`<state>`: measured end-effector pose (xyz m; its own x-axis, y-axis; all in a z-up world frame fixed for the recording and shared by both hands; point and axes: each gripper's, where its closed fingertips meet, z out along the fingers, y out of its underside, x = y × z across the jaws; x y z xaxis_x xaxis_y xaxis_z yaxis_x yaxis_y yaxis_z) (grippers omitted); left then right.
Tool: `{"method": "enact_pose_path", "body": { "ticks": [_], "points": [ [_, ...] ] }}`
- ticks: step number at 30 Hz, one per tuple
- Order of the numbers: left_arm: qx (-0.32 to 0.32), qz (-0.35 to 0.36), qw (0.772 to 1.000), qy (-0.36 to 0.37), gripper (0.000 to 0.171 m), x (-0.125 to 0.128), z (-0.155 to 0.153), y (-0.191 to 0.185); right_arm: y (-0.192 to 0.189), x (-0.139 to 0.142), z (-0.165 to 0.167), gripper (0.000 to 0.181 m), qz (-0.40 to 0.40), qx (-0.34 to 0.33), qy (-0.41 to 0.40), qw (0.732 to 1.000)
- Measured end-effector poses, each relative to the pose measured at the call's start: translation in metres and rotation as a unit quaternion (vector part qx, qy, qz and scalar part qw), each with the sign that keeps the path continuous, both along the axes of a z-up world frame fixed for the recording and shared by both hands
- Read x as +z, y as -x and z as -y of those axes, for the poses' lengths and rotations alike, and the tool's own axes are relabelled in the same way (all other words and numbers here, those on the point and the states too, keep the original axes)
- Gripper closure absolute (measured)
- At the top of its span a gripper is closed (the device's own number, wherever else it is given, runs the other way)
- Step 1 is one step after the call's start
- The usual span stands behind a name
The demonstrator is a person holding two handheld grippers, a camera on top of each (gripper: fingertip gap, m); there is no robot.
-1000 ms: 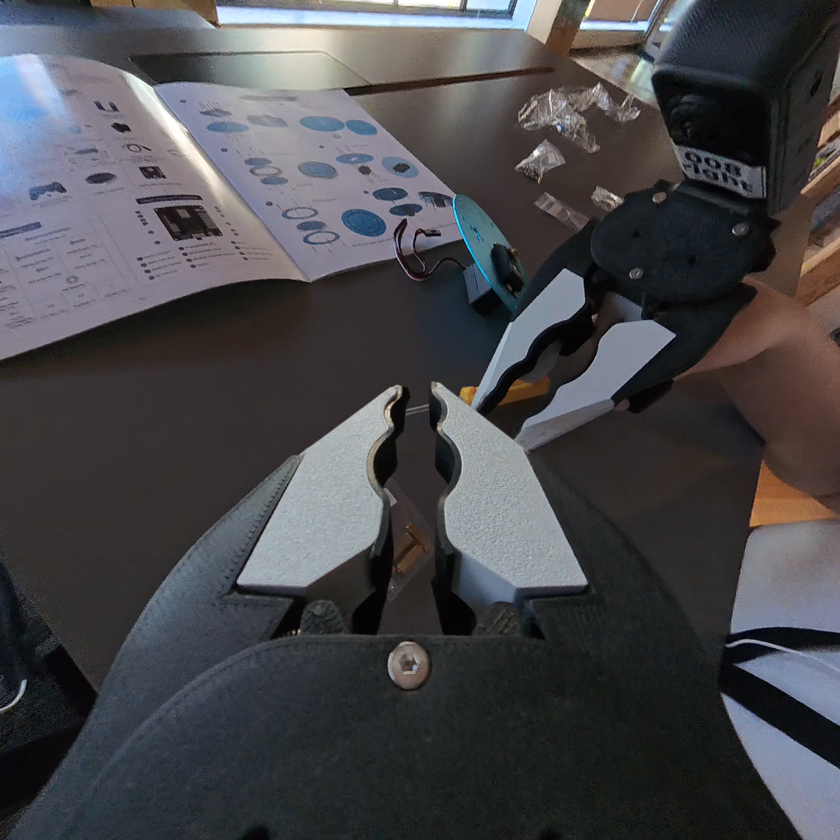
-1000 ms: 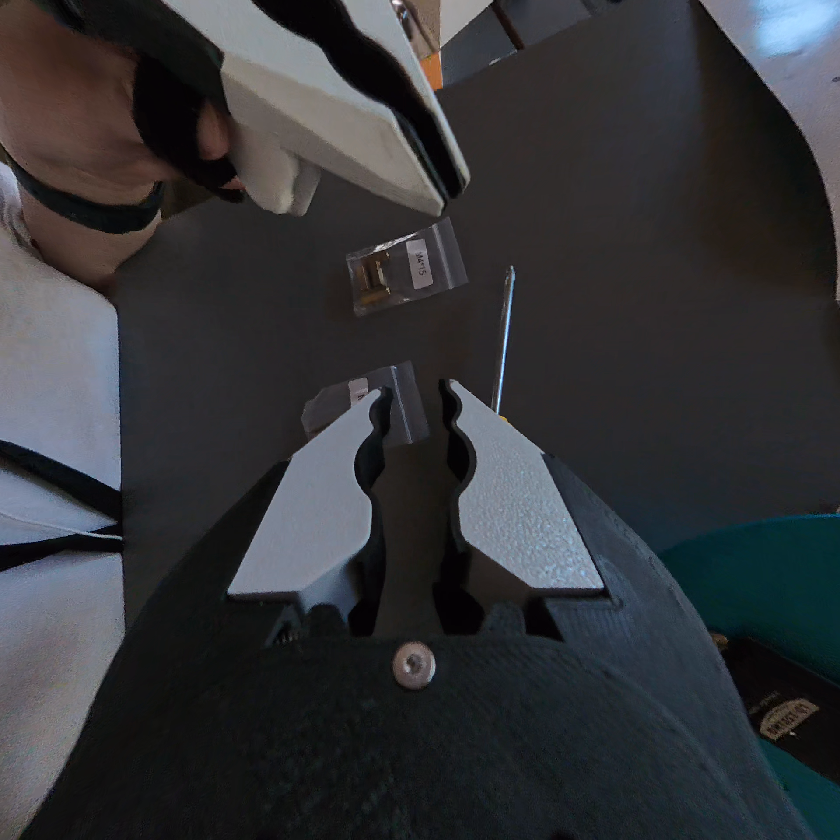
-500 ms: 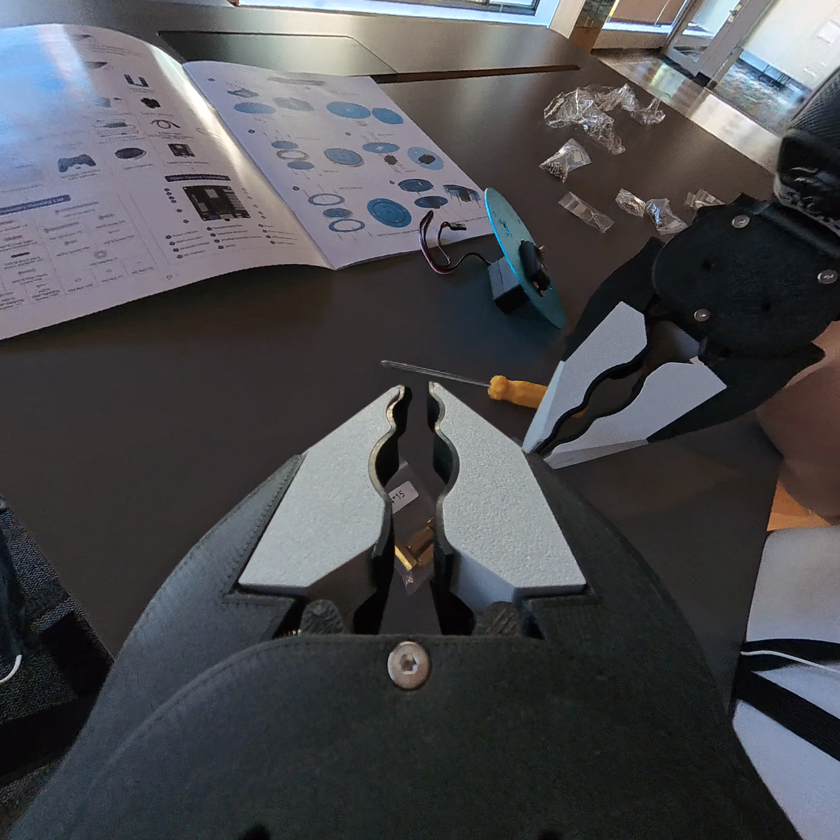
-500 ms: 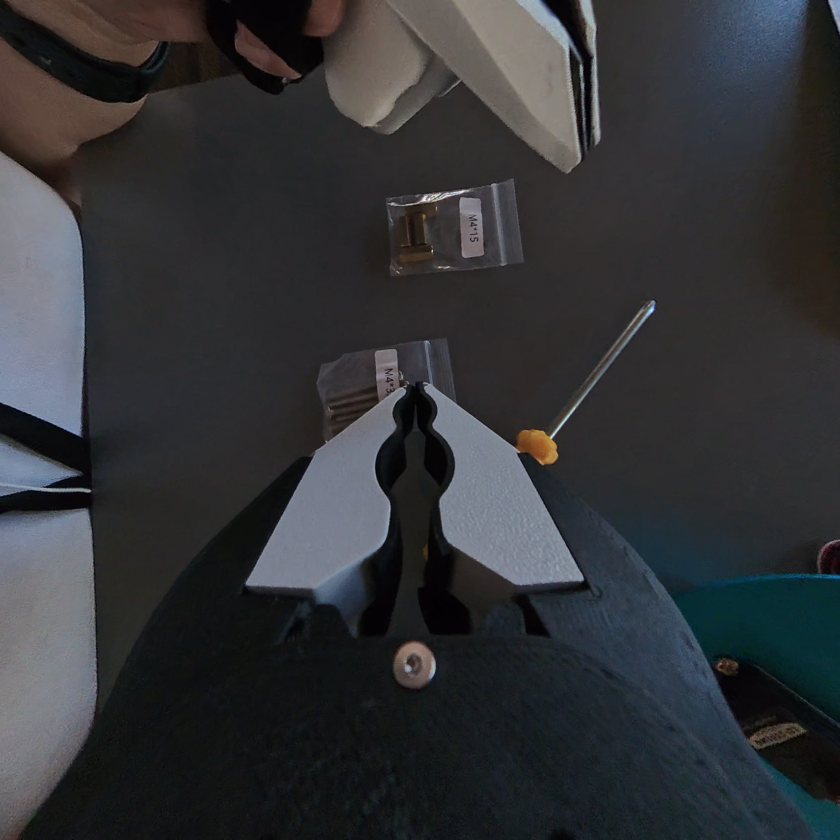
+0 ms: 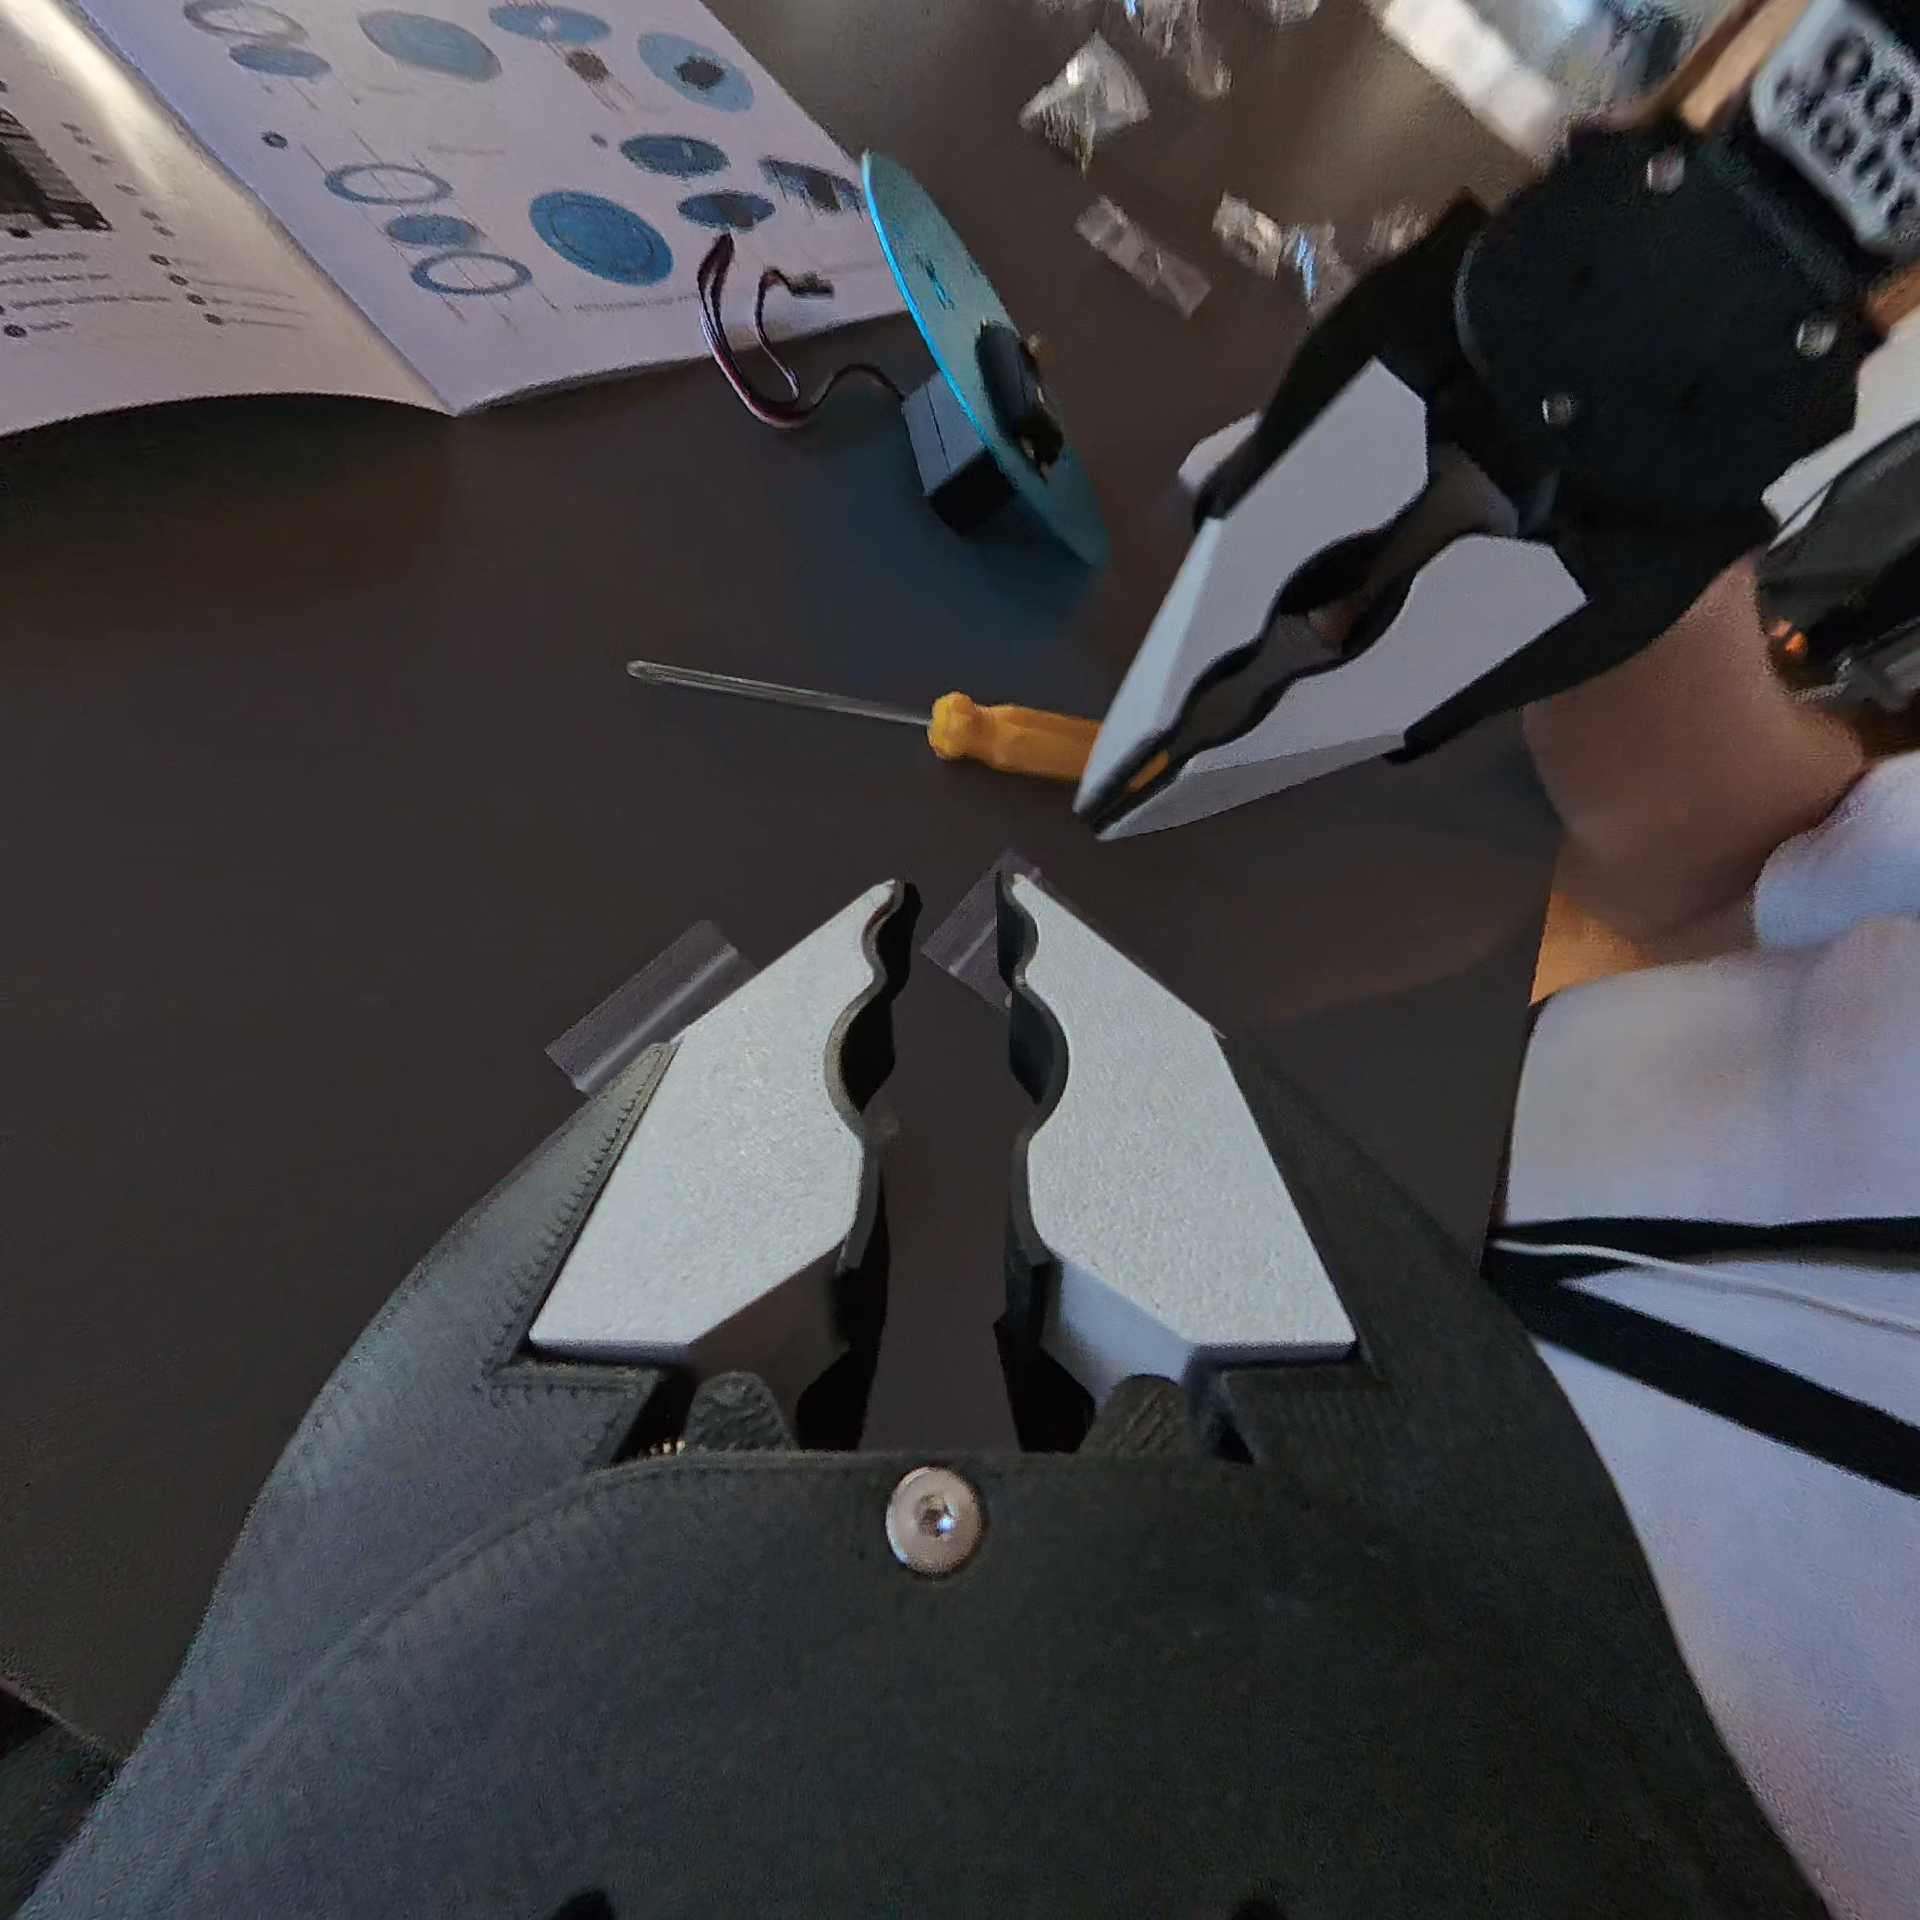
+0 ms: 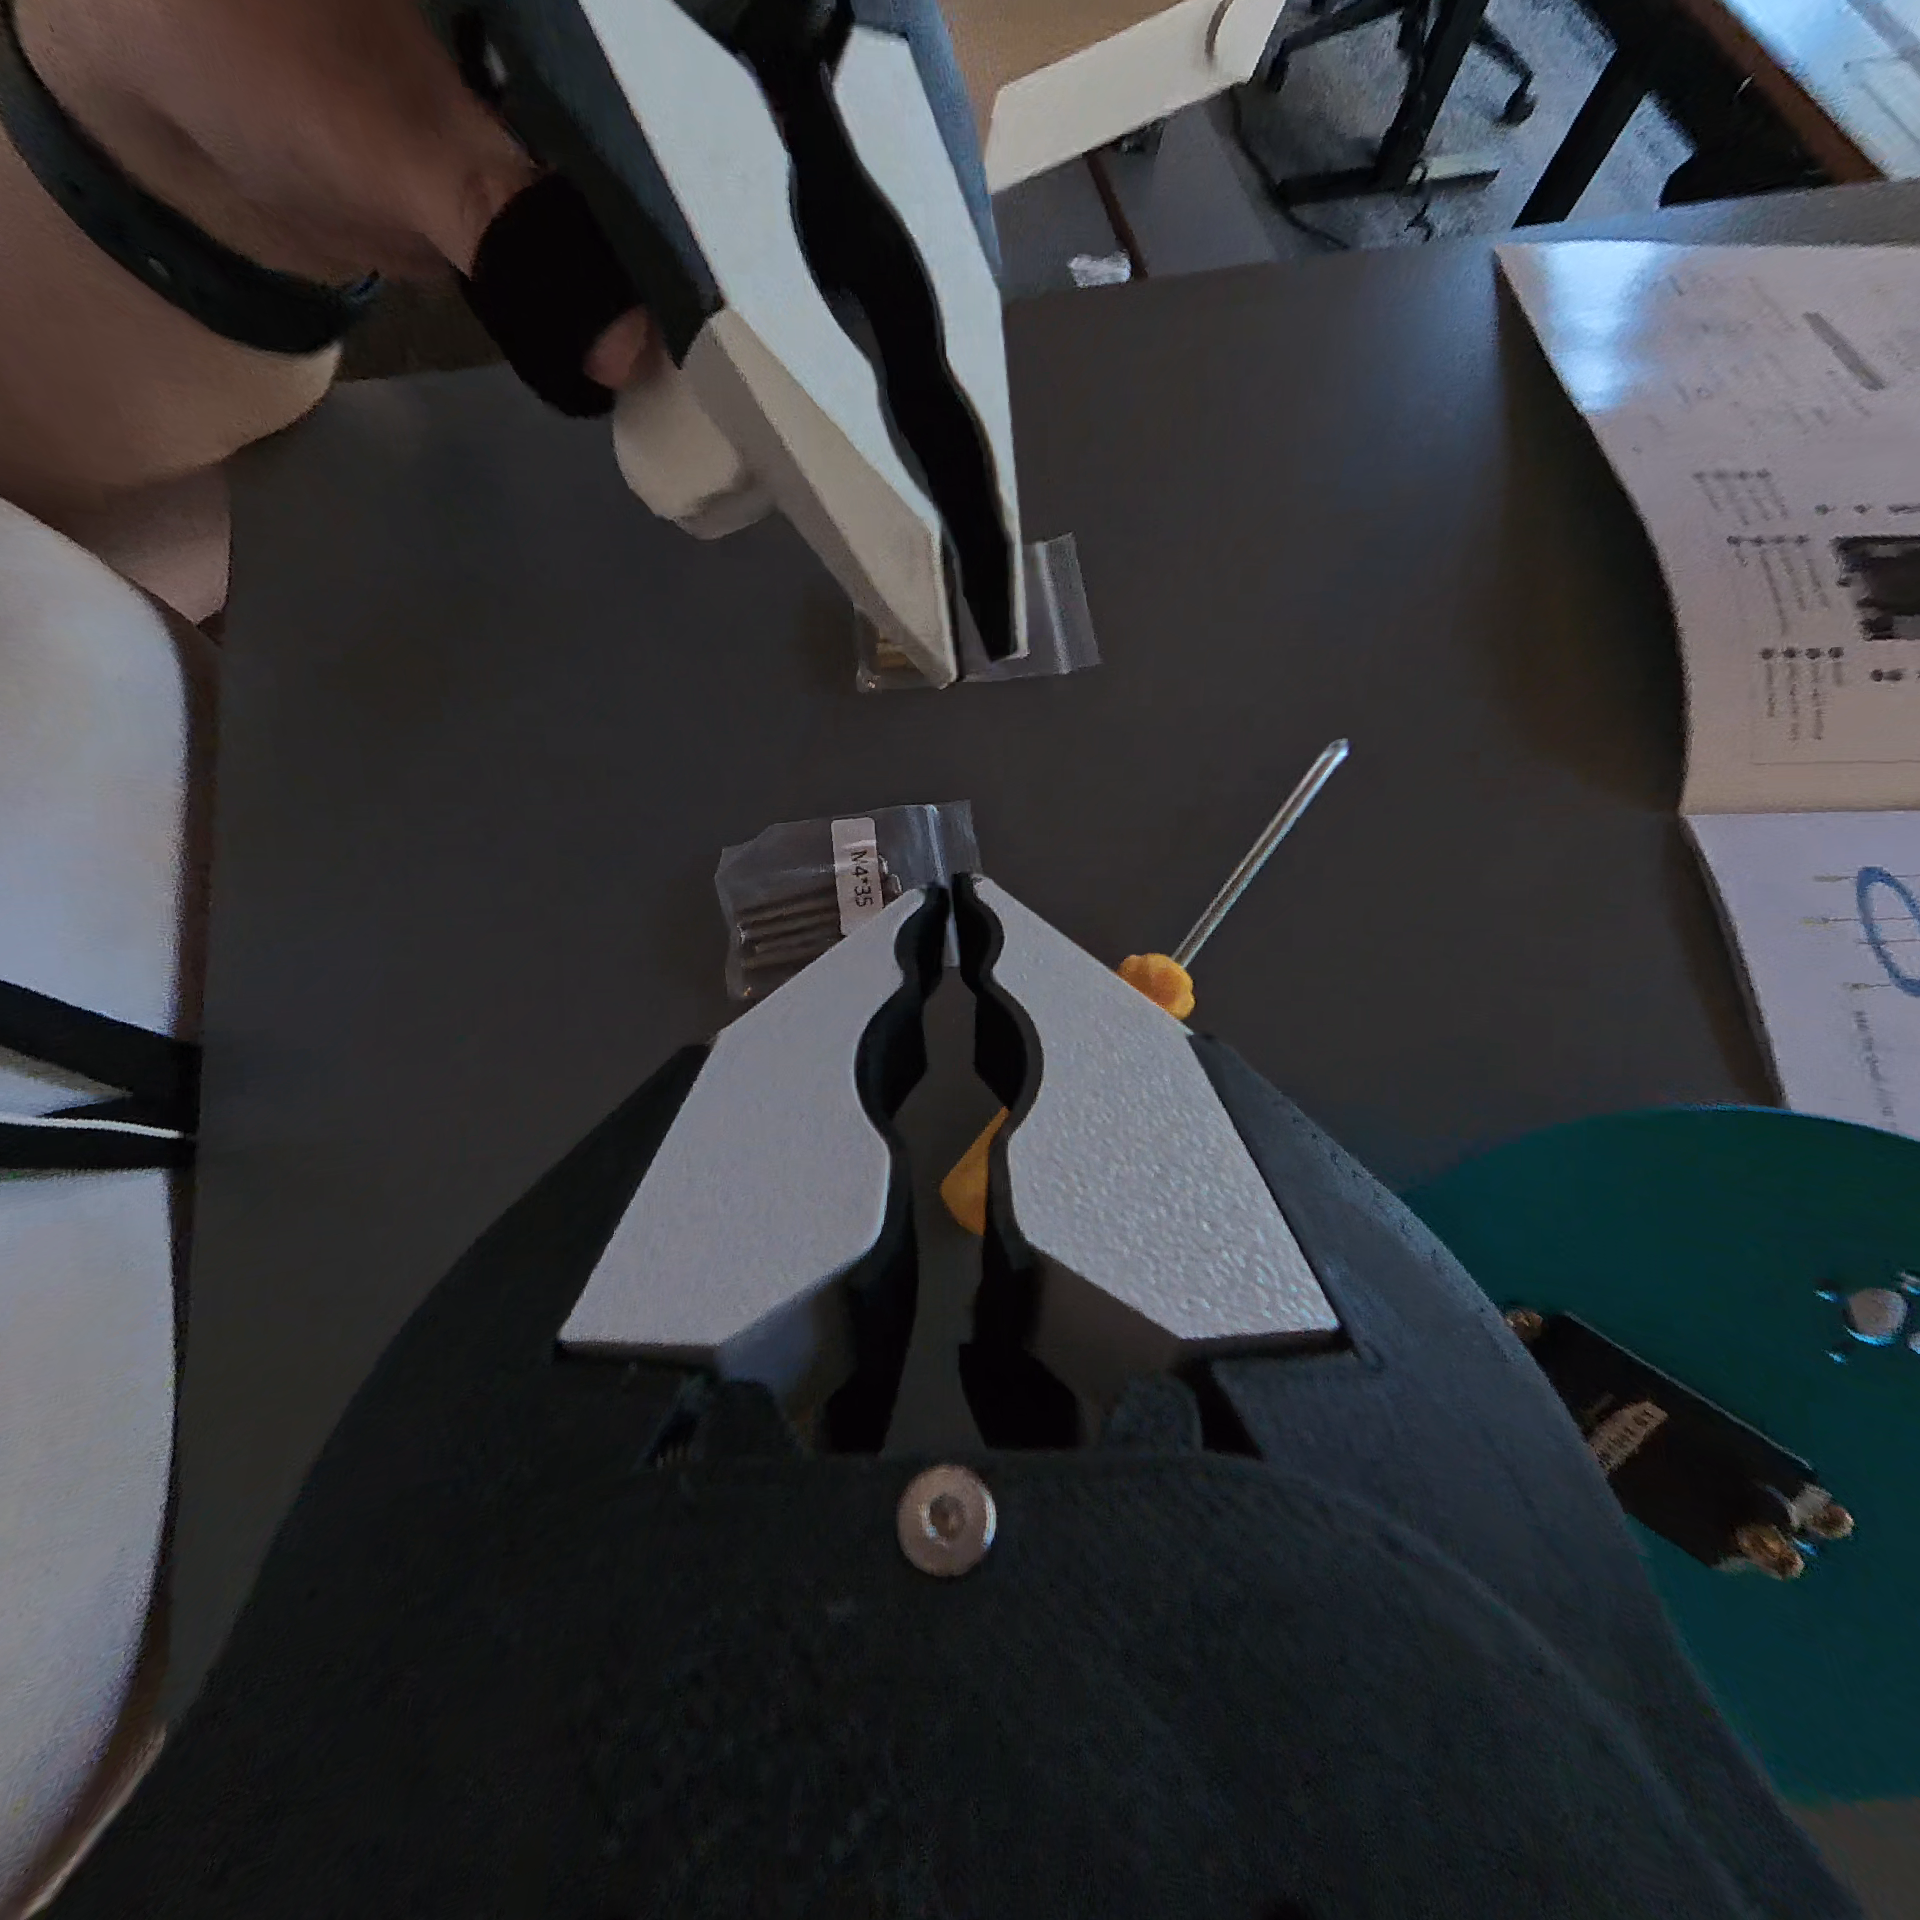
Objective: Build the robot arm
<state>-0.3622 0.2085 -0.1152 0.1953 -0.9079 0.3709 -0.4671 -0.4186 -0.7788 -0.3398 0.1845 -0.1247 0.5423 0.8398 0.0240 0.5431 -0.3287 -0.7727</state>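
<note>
Daylight w/ glare on booklet (image 5: 260, 208), dim dark table (image 6: 1351, 520), motion blur + fisheye warp at edges.

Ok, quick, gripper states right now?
Left gripper: open, over the small bag of brass parts, holding nothing.
Right gripper: shut, tips at the edge of the screw bag; grip unclear.

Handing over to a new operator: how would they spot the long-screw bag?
On the dark table, find the yellow-handled screwdriver. Beside its handle, at the right gripper tips, lies the clear bag of long grey screws; the other bag, under the left gripper, holds brass parts.
</note>
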Motion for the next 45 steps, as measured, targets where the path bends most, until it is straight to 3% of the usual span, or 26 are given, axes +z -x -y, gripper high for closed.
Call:
{"method": "enact_pose_path", "body": {
  "ticks": [4, 9, 12, 17, 22, 26, 32, 35, 38, 42, 45],
  "points": [
    [-0.01, -0.052, 0.998, -0.027, 0.155, -0.004, 0.003, 0.007, 0.0, -0.022, -0.009, 0.156, 0.091, 0.012, 0.038, 0.995],
    [0.011, -0.021, 0.999, -0.035, 0.159, 0.007, 0.003, 0.012, 0.0, -0.033, -0.011, 0.158, 0.16, 0.016, 0.08, 0.984],
    [0.01, -0.02, 0.999, -0.026, 0.16, 0.002, 0.007, 0.013, 0.009, -0.034, -0.003, 0.179, 0.154, 0.047, 0.111, 0.981],
    [0.017, -0.022, 1.0, -0.011, 0.159, -0.005, 0.005, 0.016, 0.012, -0.034, -0.005, 0.18, 0.148, 0.06, 0.11, 0.981],
    [0.019, -0.038, 0.999, -0.016, 0.157, -0.01, 0.005, 0.022, 0.018, -0.025, -0.007, 0.163, 0.124, 0.098, 0.11, 0.981],
    [0.023, -0.019, 0.999, -0.015, 0.158, -0.004, 0.005, 0.024, 0.017, -0.032, -0.009, 0.159, 0.174, 0.145, 0.131, 0.965],
    [0.028, -0.017, 0.999, -0.007, 0.158, -0.01, 0.006, 0.03, 0.024, -0.035, 0.005, 0.181, 0.193, 0.22, 0.163, 0.942],
    [0.03, -0.015, 0.999, 0.011, 0.158, -0.014, 0.01, 0.031, 0.024, -0.034, 0.005, 0.181, 0.187, 0.221, 0.154, 0.945],
    [0.029, -0.019, 0.999, 0.021, 0.157, -0.018, 0.015, 0.033, 0.022, -0.026, 0.001, 0.181, 0.161, 0.171, 0.145, 0.961],
    [0.043, -0.019, 0.999, 0.012, 0.158, -0.016, 0.018, 0.038, 0.02, -0.015, 0.016, 0.134, 0.08, 0.007, 0.21, 0.974],
    [0.052, -0.005, 0.999, 0.016, 0.158, -0.012, 0.019, 0.038, 0.01, -0.032, 0.028, 0.122, 0.12, -0.061, 0.184, 0.974]
  ]
}}
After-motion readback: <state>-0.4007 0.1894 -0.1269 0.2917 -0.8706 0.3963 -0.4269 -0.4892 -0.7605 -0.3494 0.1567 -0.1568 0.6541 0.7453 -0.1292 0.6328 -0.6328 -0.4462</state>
